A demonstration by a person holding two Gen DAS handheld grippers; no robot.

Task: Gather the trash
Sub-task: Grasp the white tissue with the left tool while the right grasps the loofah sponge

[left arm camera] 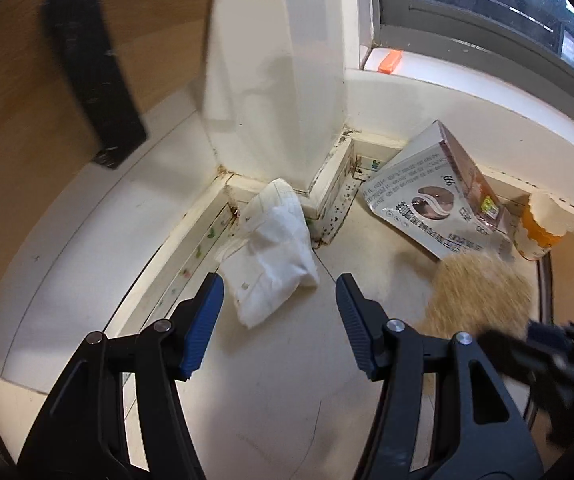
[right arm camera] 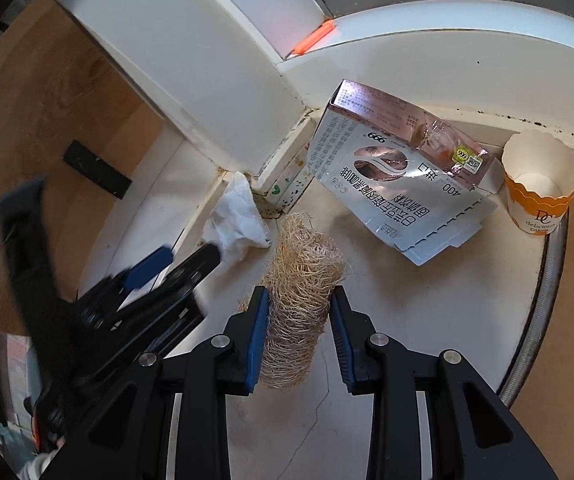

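Note:
A crumpled white tissue (left arm camera: 271, 248) lies on the floor against the skirting at the pillar's corner. My left gripper (left arm camera: 281, 284) hovers just in front of it, open, with the tissue's near edge between the blue fingertips but untouched. In the right wrist view my right gripper (right arm camera: 299, 294) is shut on a tan fibrous loofah roll (right arm camera: 299, 272), which is held upright off the floor. The roll (left arm camera: 479, 292) shows blurred at the right of the left wrist view. A flattened silver and pink carton (right arm camera: 403, 176) and an orange and white paper cup (right arm camera: 539, 184) lie by the wall.
A white pillar (left arm camera: 275, 80) juts out in the corner, with stained skirting at its foot. A wooden panel (left arm camera: 15, 140) carrying a black strip (left arm camera: 95, 84) stands on the left. An orange object (left arm camera: 391, 60) rests on the window sill. The left gripper (right arm camera: 183, 260) appears blurred beside the tissue (right arm camera: 235, 216).

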